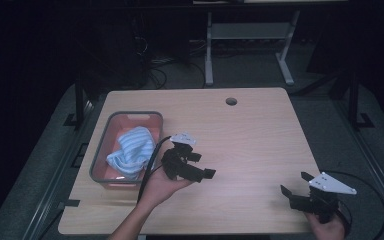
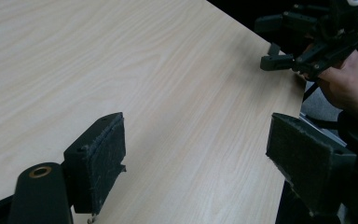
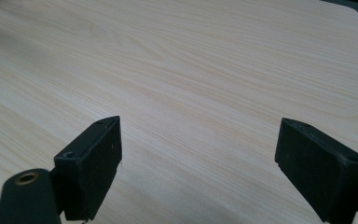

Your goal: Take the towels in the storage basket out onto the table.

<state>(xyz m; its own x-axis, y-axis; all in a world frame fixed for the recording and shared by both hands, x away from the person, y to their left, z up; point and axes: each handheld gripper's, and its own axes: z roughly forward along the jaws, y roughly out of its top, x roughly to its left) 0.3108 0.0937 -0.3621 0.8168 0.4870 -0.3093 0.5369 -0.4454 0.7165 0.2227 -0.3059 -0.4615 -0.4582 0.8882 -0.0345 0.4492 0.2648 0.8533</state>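
The left gripper hovers just right of the bin, jaws spread wide and empty; the blue striped cloth lies bunched inside the bin near the table's left edge. The right gripper hovers by the front right corner, jaws spread, with bare wood between the two.

Cloth lies in the bin on the table's left.

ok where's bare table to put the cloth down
Bare wood runs from the bin across to the table's right edge, widest between the two claws, left and right. The crowded spot is the bin, holding the cloth.
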